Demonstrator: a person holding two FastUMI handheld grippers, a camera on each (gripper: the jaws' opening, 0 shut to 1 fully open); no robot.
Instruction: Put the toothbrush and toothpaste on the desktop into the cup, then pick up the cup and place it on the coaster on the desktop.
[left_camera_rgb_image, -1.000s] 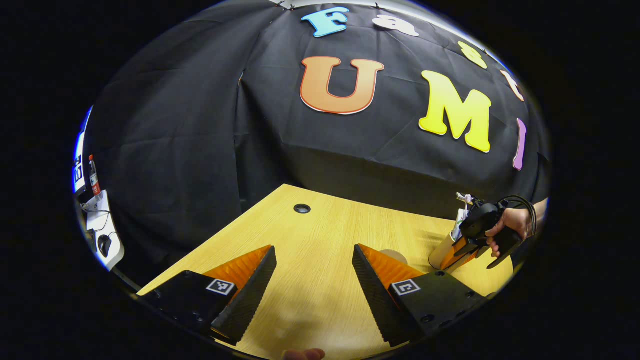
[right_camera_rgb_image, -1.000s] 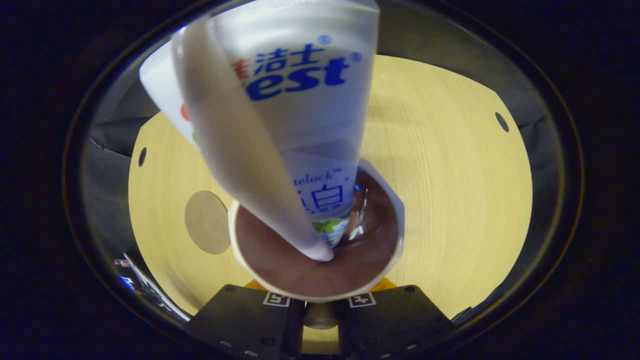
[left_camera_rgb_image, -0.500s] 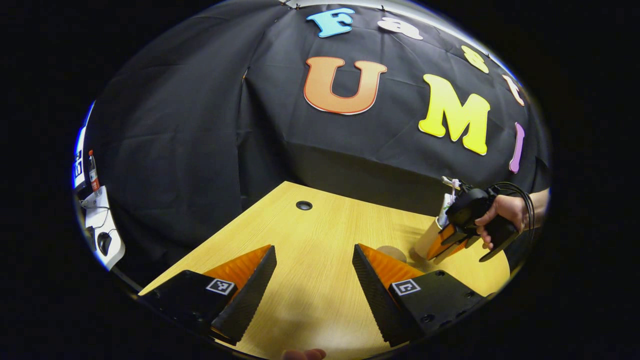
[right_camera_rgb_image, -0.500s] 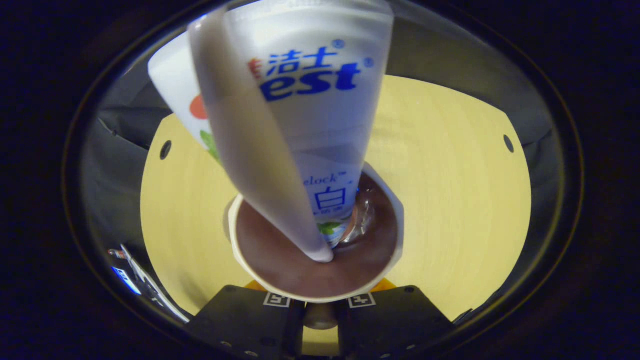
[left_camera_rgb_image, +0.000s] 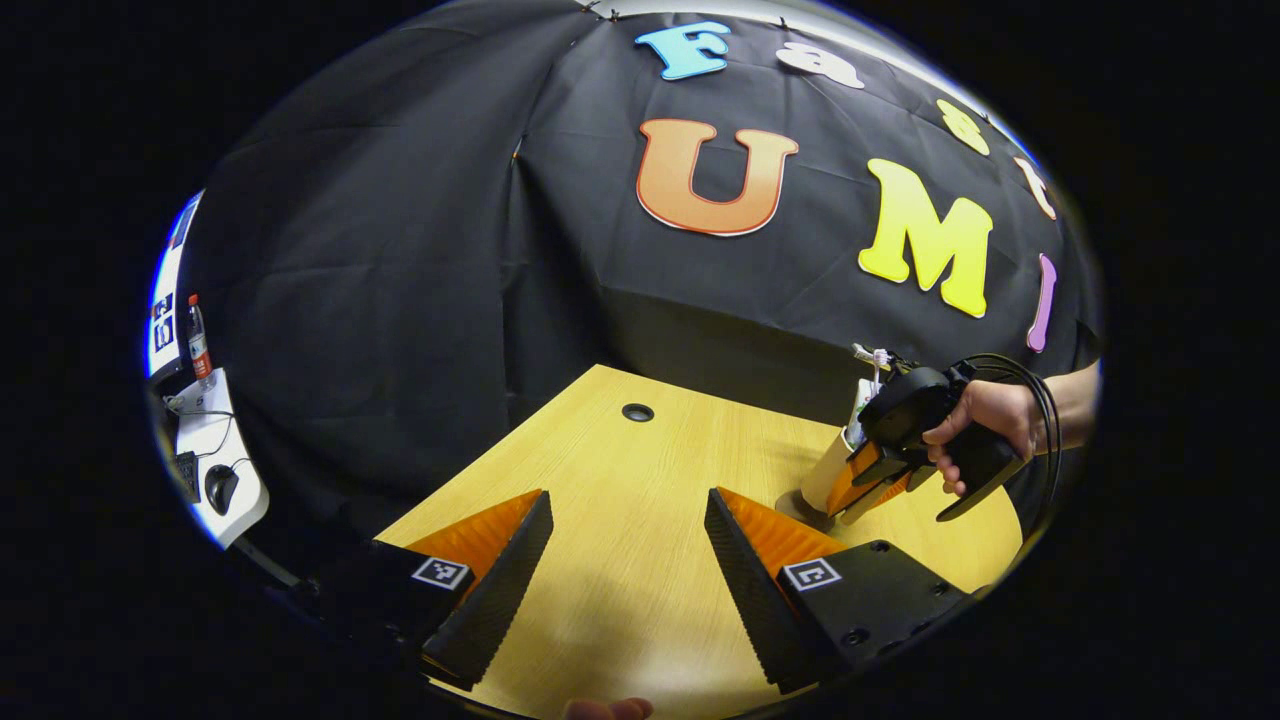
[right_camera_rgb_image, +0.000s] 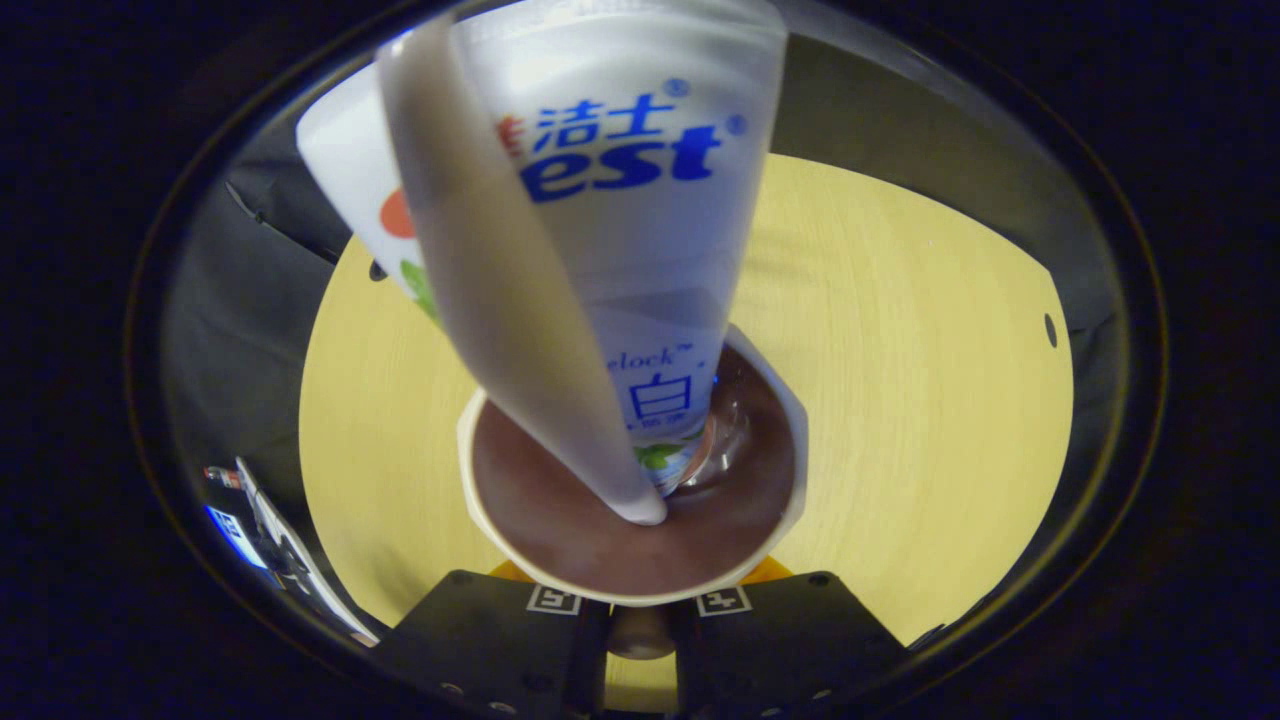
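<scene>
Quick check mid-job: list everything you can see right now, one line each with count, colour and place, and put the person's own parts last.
Desktop: one, light wood, with a dark round hole near its far edge.
Cup: one, pale outside, brown inside, held at the desktop's right side.
Toothpaste: one tube, white with blue print, standing in the cup.
Toothbrush: one, pale handle, leaning in the cup beside the toothpaste.
Coaster: one, tan, just showing at the cup's base.
Side table: one, white, far left, with a mouse and a bottle.
Left tongs: open, over bare desktop.
Right tongs: closed on the cup.
Hand: one, holding the right tongs.
</scene>
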